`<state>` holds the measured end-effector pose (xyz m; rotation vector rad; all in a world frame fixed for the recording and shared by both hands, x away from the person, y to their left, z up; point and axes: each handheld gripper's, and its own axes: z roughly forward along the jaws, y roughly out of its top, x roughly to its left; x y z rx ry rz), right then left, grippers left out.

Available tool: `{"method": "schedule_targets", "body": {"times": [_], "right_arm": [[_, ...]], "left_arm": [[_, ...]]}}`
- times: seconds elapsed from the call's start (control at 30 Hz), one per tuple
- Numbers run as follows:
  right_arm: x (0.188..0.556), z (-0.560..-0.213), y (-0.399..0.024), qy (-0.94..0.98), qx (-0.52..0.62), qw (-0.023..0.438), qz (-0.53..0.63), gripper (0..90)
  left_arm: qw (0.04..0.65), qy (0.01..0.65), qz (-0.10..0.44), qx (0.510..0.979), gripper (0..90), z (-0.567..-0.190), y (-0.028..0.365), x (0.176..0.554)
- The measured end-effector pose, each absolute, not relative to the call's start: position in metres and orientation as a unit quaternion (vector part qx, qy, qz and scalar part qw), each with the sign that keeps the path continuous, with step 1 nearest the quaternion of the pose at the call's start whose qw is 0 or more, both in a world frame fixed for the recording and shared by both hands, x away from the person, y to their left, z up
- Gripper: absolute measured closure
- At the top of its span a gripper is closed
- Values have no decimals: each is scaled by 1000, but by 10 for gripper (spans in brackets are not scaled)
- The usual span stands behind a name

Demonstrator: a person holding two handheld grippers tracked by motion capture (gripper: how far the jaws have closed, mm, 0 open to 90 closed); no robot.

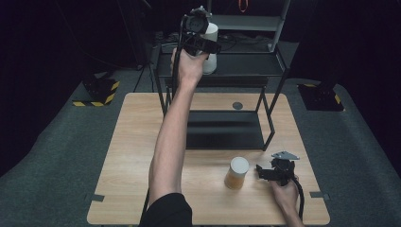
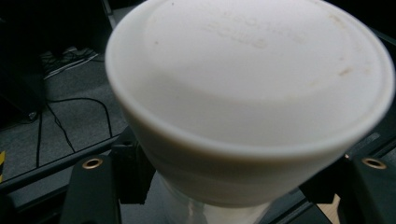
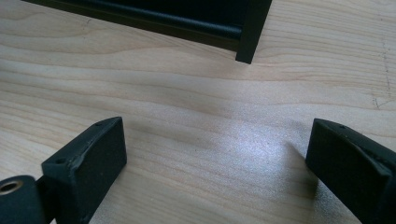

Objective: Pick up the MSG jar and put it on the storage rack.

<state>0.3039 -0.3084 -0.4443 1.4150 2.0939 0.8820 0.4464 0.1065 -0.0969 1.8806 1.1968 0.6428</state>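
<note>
A white jar with a white lid [image 1: 211, 52] is at the top tier of the black metal rack [image 1: 246, 71]. My left gripper [image 1: 204, 45] is raised there and shut on it. In the left gripper view the lid [image 2: 247, 93] is very close, and the left gripper [image 2: 229, 186] has a black jaw on each side of the jar below it. I cannot tell whether the jar rests on the tier. A second jar [image 1: 236, 173], amber with a white lid, stands upright on the wooden table [image 1: 137, 142]. My right gripper [image 1: 265, 172] lies just right of it, open; between the right gripper [image 3: 215, 163] jaws is bare wood.
The rack's lower tier [image 1: 224, 130] sits on the table's middle, and one of its legs [image 3: 250, 37] shows ahead of the right gripper. A grey grommet [image 1: 237, 105] is set in the table's far side. A grey shelf [image 1: 246, 21] stands behind. Black-and-yellow floor blocks [image 1: 97, 92] flank the table.
</note>
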Motion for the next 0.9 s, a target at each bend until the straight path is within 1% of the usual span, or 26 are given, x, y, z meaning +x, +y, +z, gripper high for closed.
{"method": "schedule_targets", "body": {"times": [0.77,0.9], "right_arm": [[304,-444,-308,761,515,230,321,47],[304,-444,-308,761,515,230,321,47]], "left_arm": [[409,466,256,742,321,-101,110,445],[409,469,257,739,192,-100,109,444]]}}
